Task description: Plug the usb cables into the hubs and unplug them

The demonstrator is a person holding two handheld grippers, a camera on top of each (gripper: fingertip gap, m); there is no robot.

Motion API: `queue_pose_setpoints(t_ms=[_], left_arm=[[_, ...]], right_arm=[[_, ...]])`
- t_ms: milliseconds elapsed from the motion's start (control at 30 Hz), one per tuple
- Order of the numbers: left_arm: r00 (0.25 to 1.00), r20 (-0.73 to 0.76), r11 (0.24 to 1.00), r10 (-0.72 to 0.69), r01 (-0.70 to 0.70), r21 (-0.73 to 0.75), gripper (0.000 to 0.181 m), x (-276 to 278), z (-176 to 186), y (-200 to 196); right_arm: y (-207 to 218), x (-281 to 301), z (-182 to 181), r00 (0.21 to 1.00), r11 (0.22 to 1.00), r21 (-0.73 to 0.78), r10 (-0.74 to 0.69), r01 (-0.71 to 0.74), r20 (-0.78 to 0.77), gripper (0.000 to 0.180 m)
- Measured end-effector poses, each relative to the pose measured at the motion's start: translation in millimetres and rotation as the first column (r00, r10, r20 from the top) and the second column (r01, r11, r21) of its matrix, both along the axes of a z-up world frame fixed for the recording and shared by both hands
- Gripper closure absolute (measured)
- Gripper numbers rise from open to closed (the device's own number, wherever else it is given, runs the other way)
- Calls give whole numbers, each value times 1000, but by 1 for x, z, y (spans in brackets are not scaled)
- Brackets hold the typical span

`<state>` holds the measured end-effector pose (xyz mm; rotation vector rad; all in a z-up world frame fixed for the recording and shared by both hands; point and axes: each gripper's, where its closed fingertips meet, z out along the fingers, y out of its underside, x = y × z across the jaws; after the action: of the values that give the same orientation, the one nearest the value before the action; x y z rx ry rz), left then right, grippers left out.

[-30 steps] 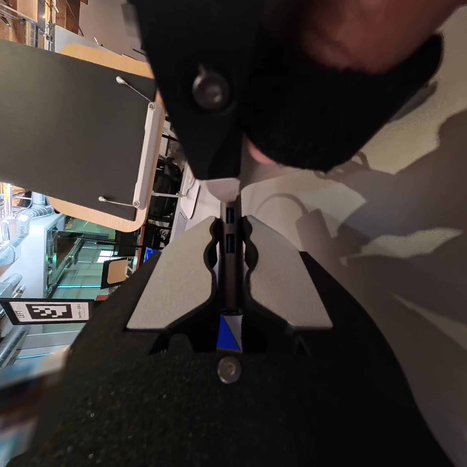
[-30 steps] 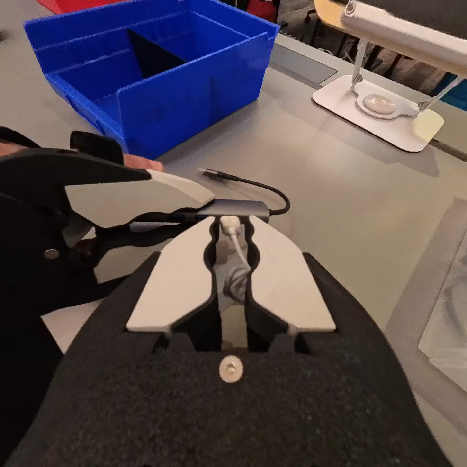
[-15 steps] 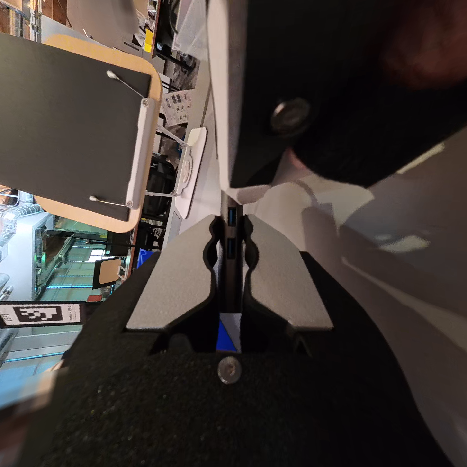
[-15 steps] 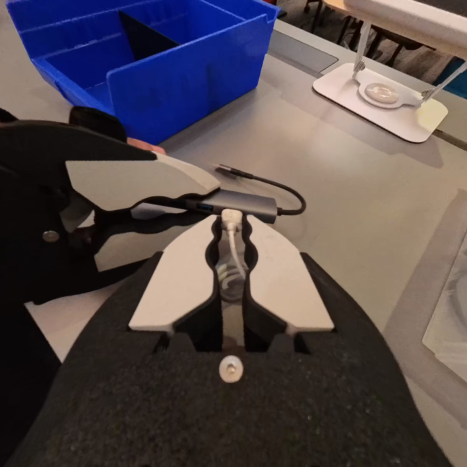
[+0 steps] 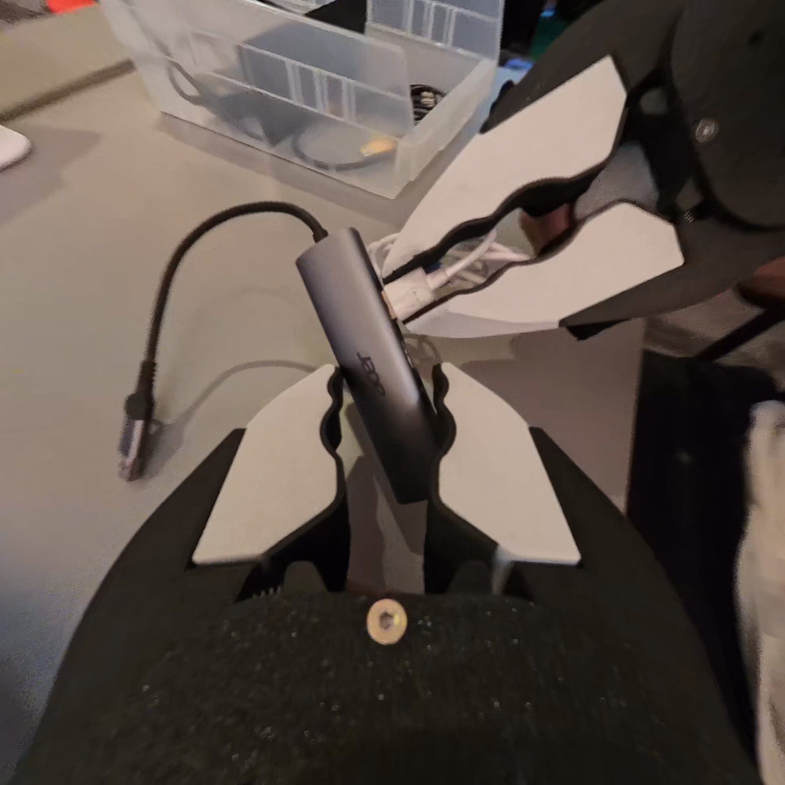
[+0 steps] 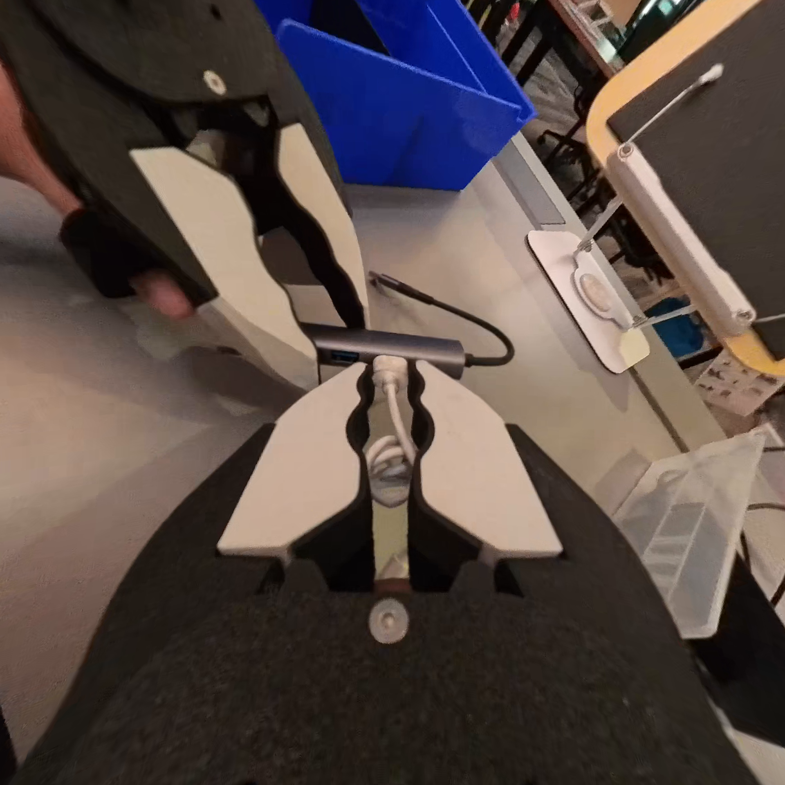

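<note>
A grey USB hub (image 5: 374, 340) lies on the grey table, its near end between the fingers of my left gripper (image 5: 386, 374). The jaws stand apart, with a gap on the hub's left side. The hub's black cable (image 5: 170, 297) curls left and ends in a plug (image 5: 131, 433) on the table. My right gripper (image 6: 390, 371) is shut on a white USB plug (image 6: 388, 365) that sits in the side of the hub (image 6: 391, 340). A white cable coil (image 6: 388, 458) hangs behind the plug. In the left wrist view the right gripper (image 5: 397, 293) shows at the upper right.
A blue bin (image 6: 403, 127) stands behind the hub. A clear plastic organiser box (image 5: 318, 85) with cables stands on the other side. A white stand base (image 6: 586, 297) carries a dark panel (image 6: 701, 127) near the table's far edge. A hand (image 6: 161, 297) holds the left gripper.
My left gripper has rolled upright and its jaws have widened, so it no longer pinches the hub. My right gripper stays shut on the white plug in the hub.
</note>
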<state>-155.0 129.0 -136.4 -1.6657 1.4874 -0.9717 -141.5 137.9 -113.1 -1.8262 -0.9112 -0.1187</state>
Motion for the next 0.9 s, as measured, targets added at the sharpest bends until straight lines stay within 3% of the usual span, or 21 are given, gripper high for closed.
queue_pose_setpoints(t_ms=[167,367,533,900], left_arm=[[997,70,984,-40,51,-173,146,1,1,-6],[990,-31,990,135,-136,-30,149,3,-2,15],[974,-72,973,216,-209,98,150,2,-3,23],[957,-23,953,291,-287,99,150,18,0,21]], right_arm=[[-7,-7,6,996,994,69,80,-83,47,164],[5,2,1,997,995,96,-41,34,70,164],[8,7,-3,991,987,106,-129,124,42,164],[-2,23,2,951,940,158,-309,304,11,164]])
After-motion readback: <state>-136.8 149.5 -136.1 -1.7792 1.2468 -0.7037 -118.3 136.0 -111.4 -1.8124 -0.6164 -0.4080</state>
